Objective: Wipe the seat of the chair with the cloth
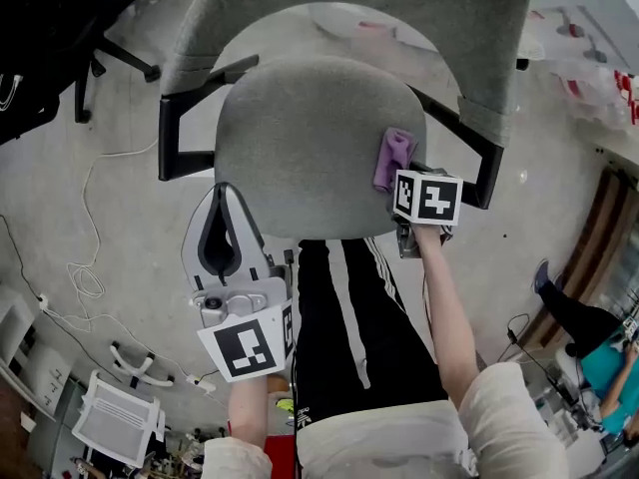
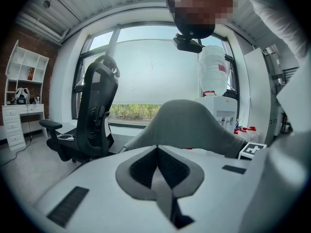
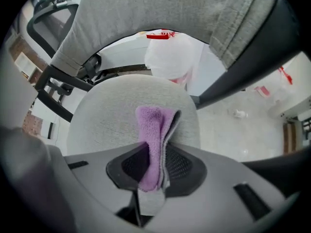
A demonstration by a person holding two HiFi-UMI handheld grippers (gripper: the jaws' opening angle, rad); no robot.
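The grey chair seat [image 1: 305,143] fills the middle of the head view, its backrest [image 1: 349,8] beyond it. A purple cloth [image 1: 393,159] lies folded on the seat's right side, and my right gripper [image 1: 398,182] is shut on its near end. In the right gripper view the cloth [image 3: 154,125] runs up between the jaws of my right gripper [image 3: 153,155] and rests on the seat [image 3: 104,118]. My left gripper [image 1: 224,194] hovers by the seat's front left edge, shut and empty. In its own view the left gripper [image 2: 156,152] points level towards the grey backrest [image 2: 187,125].
Black armrests [image 1: 185,128] flank the seat. A black office chair [image 1: 60,28] stands at the far left, also the black chair [image 2: 95,115] in the left gripper view. Cables [image 1: 85,267] trail over the floor. The person's striped trouser legs [image 1: 349,317] stand at the seat's front.
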